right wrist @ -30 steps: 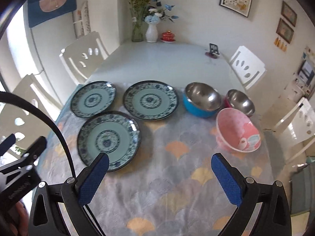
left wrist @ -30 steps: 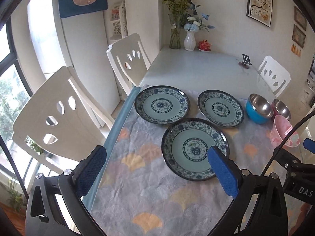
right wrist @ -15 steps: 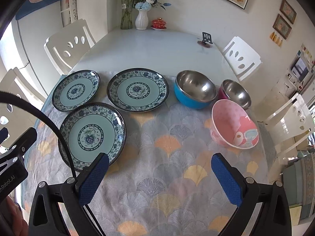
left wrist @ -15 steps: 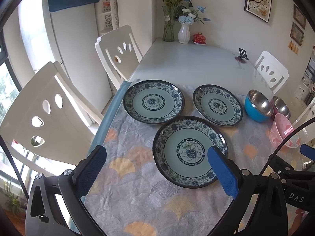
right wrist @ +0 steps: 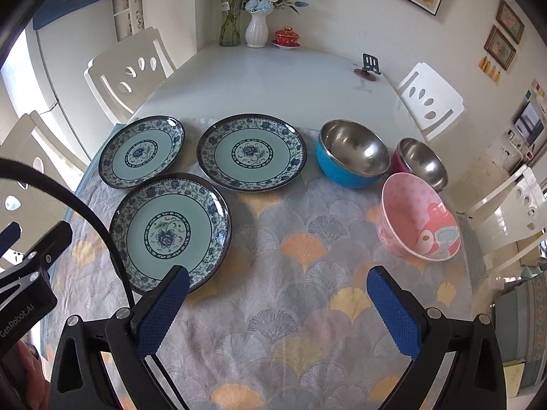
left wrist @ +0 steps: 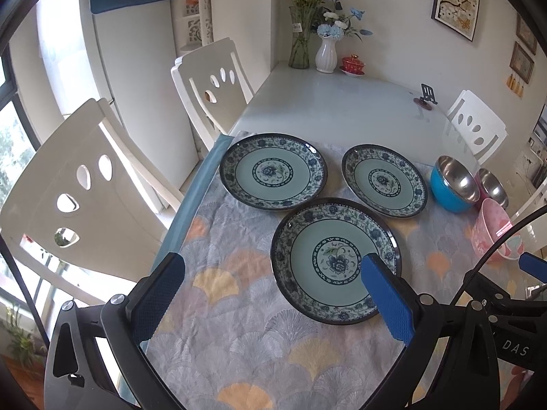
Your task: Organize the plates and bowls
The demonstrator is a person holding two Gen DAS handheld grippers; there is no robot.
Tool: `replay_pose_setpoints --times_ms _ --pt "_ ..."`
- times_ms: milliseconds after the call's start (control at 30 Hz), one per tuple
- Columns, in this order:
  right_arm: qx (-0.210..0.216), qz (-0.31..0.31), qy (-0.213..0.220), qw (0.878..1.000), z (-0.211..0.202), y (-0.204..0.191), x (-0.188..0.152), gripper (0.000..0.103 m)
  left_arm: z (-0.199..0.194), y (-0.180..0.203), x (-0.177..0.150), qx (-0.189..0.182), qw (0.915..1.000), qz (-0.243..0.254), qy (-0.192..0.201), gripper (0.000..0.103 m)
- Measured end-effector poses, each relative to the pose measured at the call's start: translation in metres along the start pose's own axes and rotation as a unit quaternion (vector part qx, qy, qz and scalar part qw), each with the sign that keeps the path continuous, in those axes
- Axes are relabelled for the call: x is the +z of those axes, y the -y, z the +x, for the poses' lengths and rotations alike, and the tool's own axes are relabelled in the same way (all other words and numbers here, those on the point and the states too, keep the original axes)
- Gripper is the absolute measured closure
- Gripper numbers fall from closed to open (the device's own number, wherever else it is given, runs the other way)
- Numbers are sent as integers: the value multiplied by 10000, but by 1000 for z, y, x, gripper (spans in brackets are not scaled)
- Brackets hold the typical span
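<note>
Both grippers empty, jaws wide: left gripper over the near plate, right gripper over bare cloth. Three plates lie singly, unstacked; blue bowl, magenta bowl, pink bowl cluster right, probably touching. Vases sit far back on the surface, nothing blocking.

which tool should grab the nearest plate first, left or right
Left, probably. The left tool is open with the nearest plate right by its fingers. The right tool is also open, over bare cloth, better lined up for the pink bowl.
</note>
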State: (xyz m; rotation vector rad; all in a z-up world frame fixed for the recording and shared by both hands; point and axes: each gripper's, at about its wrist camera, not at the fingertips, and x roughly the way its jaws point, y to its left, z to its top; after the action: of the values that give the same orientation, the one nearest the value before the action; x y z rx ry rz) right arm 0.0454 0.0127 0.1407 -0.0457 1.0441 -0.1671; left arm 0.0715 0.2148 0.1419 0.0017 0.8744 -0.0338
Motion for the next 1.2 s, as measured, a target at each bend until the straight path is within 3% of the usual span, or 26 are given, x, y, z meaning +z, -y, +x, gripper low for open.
replay_pose_setpoints --times_ms 1200 --pt "211 151 -194 9995 6 5 -3 0 1 1 0 -105 9999 -56 -34 1"
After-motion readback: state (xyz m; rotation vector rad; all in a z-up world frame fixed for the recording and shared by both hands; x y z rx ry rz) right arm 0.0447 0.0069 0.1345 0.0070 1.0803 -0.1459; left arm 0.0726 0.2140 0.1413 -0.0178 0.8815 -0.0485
